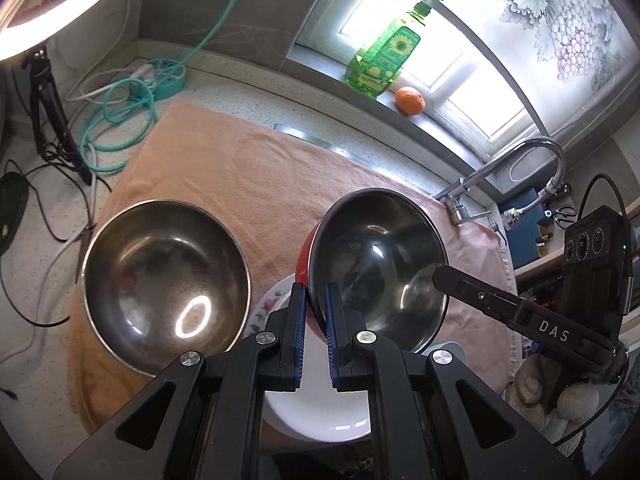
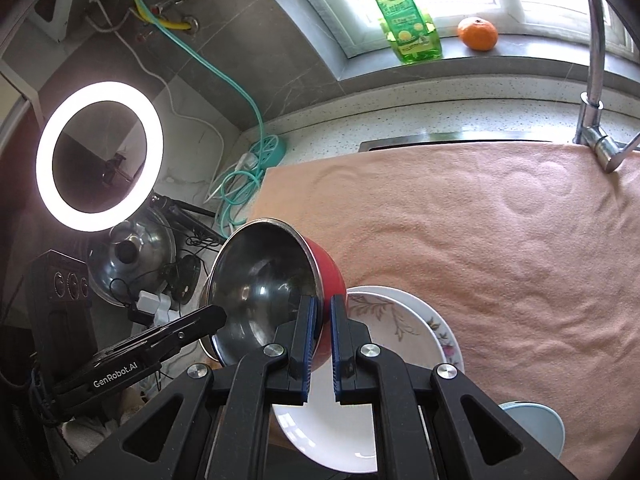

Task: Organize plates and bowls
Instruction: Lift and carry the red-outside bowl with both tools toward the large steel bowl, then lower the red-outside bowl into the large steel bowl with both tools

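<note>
The red bowl [image 1: 376, 264], steel inside, hangs tilted above the plate [image 2: 400, 320], its rim pinched on opposite sides by the left tool [image 1: 313, 312] and the right tool [image 2: 323, 332]. A steel bowl [image 1: 164, 280] rests just beside, apparently on the towel [image 2: 480, 220] covering the counter [image 1: 248, 92].

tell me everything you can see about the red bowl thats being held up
The red bowl is glossy red outside with a dark, mirror-like steel lining. It is tilted steeply, its mouth turned toward the left wrist camera, above a white floral plate on the peach towel. The left gripper and the right gripper each clamp its rim on opposite sides, one finger inside, one on the red shell. It looks empty.
</note>
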`<state>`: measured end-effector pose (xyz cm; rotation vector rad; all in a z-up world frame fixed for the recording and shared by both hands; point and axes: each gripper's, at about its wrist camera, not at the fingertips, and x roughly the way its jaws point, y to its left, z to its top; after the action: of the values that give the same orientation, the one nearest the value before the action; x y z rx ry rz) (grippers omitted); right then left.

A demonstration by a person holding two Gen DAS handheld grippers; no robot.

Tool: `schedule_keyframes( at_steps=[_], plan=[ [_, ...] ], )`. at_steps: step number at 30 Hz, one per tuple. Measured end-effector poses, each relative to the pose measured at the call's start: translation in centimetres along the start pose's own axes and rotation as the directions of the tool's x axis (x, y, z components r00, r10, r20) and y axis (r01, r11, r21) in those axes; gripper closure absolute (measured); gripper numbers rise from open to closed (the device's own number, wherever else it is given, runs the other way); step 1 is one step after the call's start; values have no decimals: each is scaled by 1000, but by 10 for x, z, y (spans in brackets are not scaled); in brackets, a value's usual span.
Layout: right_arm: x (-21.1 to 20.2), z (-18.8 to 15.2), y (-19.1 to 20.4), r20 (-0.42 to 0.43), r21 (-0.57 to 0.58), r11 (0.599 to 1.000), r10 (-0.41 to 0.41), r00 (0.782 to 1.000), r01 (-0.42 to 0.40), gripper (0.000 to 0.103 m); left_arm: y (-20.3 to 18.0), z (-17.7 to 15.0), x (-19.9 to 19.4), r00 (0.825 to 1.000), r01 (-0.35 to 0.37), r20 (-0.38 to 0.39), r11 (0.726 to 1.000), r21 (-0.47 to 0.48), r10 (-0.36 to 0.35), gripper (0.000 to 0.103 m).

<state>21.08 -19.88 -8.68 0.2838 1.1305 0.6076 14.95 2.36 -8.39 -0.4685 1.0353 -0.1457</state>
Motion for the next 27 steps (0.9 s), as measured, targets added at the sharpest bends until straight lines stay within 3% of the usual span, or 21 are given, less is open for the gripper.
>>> schedule_keyframes(
  at_steps=[13,27],
  plan=[
    [48,7,58,-62,-59,997,38,997,-42,96,59,3,-21,998,-58,30,995,-85,61,95],
    [112,6,94,-154,-132,991,-2,988,-18,96,111,0,-16,992,-128,-10,982,-139,128,95]
  ],
)
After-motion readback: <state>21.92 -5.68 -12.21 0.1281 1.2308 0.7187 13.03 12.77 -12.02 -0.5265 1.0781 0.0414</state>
